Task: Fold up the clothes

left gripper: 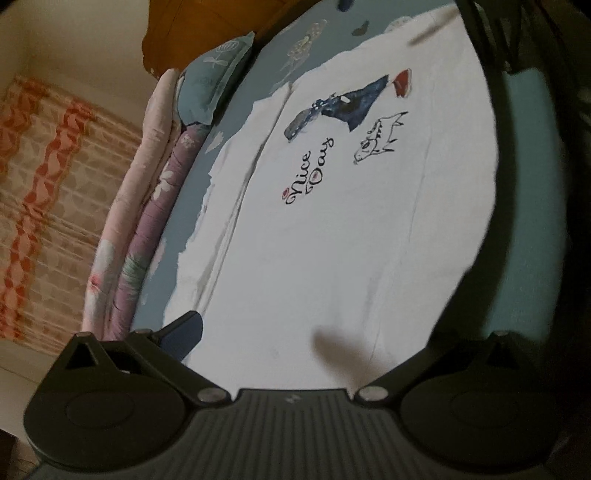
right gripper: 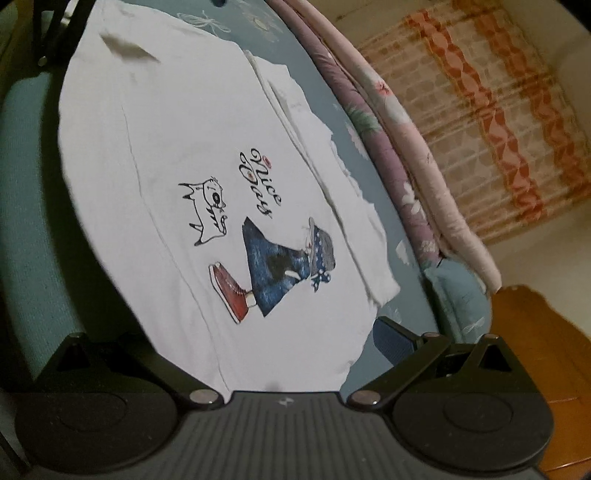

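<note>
A white T-shirt (left gripper: pixel 332 229) (right gripper: pixel 177 147), printed with "Nice Day", a cat and a figure in blue, lies spread on a blue bed sheet (left gripper: pixel 280 55) (right gripper: pixel 391 229). My left gripper (left gripper: pixel 314 328) is open at the shirt's plain end. Only its blue-padded finger (left gripper: pixel 184 334) shows, beside the shirt's edge. At the end with the printed figure, my right gripper (right gripper: pixel 258 332) is also open. Its padded finger (right gripper: pixel 391 341) rests by the shirt's corner. The other finger of each is hidden at a dark band along the shirt's side. The grippers face one another.
Rolled purple (left gripper: pixel 155 221) (right gripper: pixel 384 158) and pink (left gripper: pixel 122 206) quilts line the bed's far side. A teal pillow (left gripper: pixel 210 85) (right gripper: pixel 458 295) sits by a wooden headboard (left gripper: pixel 207 26) (right gripper: pixel 546 350). An orange-patterned curtain (left gripper: pixel 44 192) (right gripper: pixel 491 118) hangs behind.
</note>
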Demonstrator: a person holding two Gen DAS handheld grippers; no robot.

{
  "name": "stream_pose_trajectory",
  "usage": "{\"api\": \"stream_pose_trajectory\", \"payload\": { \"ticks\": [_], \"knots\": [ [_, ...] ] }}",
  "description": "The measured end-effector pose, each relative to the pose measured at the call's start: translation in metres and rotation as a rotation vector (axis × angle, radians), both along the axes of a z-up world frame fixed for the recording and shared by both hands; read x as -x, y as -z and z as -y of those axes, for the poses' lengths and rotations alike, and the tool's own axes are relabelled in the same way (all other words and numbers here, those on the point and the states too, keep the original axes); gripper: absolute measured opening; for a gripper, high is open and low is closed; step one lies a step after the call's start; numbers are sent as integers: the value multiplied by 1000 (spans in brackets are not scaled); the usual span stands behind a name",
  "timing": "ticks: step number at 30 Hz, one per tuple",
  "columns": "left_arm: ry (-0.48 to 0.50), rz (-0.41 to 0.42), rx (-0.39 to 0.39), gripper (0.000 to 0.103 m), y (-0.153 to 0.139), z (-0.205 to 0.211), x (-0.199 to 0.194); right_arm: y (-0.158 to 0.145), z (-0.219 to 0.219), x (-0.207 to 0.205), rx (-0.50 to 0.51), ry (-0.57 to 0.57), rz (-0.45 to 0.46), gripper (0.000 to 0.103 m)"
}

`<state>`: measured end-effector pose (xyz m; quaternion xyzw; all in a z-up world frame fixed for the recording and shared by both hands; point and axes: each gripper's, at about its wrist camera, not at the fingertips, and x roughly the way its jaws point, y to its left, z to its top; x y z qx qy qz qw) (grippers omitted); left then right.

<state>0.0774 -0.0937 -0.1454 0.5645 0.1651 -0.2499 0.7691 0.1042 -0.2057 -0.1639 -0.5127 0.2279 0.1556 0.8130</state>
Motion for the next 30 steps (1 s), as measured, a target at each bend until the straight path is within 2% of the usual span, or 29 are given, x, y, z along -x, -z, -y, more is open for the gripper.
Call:
{"api": "stream_pose_trajectory", "payload": {
  "ticks": [4,7,9,12,17,21,23,26,30],
  "knots": [
    [27,23,-40,103,2,3,3,0,-3,1,26,-6,2,103],
    [38,20,-70,103,2,-1,2,3,-4,2,139,-60,14,103],
    [34,21,-72,103,2,-4,3,4,0,1,162,-66,9,103],
    [22,30,-57,103,4,-2,3,5,-5,3,159,-60,23,103],
    [24,38,-65,103,4,8,1,5,-23,8,155,-118,47,103],
    [-6,22,-43,103,2,-5,-2,4,-8,0,149,-55,57,103],
    [-9,45,-55,103,2,-2,-3,3,-11,-2,135,-32,63,103],
    [-3,95,-78,103,2,4,-5,7,-16,1,181,-58,138,103],
    [-33,117,-42,103,-10,3,-10,4,-17,0,186,-47,231,103]
  ]
}}
